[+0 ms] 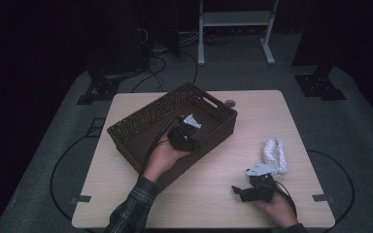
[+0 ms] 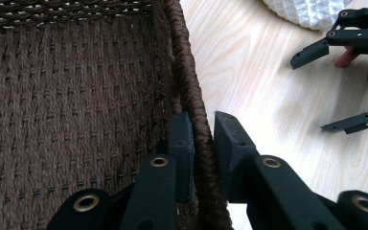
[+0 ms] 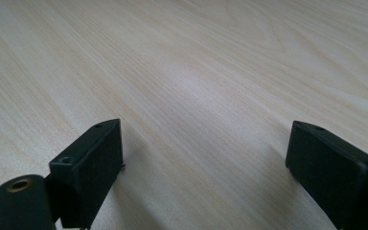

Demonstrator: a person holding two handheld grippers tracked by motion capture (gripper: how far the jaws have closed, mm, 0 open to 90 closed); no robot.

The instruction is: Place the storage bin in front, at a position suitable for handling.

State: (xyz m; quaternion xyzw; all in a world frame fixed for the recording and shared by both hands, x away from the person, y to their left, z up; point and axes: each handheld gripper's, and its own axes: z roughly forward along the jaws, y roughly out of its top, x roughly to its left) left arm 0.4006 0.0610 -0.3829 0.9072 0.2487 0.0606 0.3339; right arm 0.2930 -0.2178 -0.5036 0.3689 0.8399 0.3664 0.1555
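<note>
A dark brown woven basket [image 1: 141, 116] stands at an angle on the left half of the light wooden table [image 1: 257, 116]. My left gripper [image 1: 190, 141] reaches over its near right wall. In the left gripper view the gripper [image 2: 204, 129] straddles the braided rim [image 2: 191, 81], one jaw inside the basket and one outside, pads pressed on the rim. What shows of the basket's inside [image 2: 76, 96] is bare. My right gripper [image 1: 239, 193] rests low near the table's front right, open wide over bare wood [image 3: 203, 143], nothing between its fingers. It also appears in the left gripper view [image 2: 311, 96].
A white textured cloth bundle [image 1: 276, 154] [image 2: 311, 9] lies just behind the right gripper. A round grey grommet [image 1: 229, 103] sits in the table behind the basket. White frame legs [image 1: 235, 19] and cables stand on the floor beyond the table.
</note>
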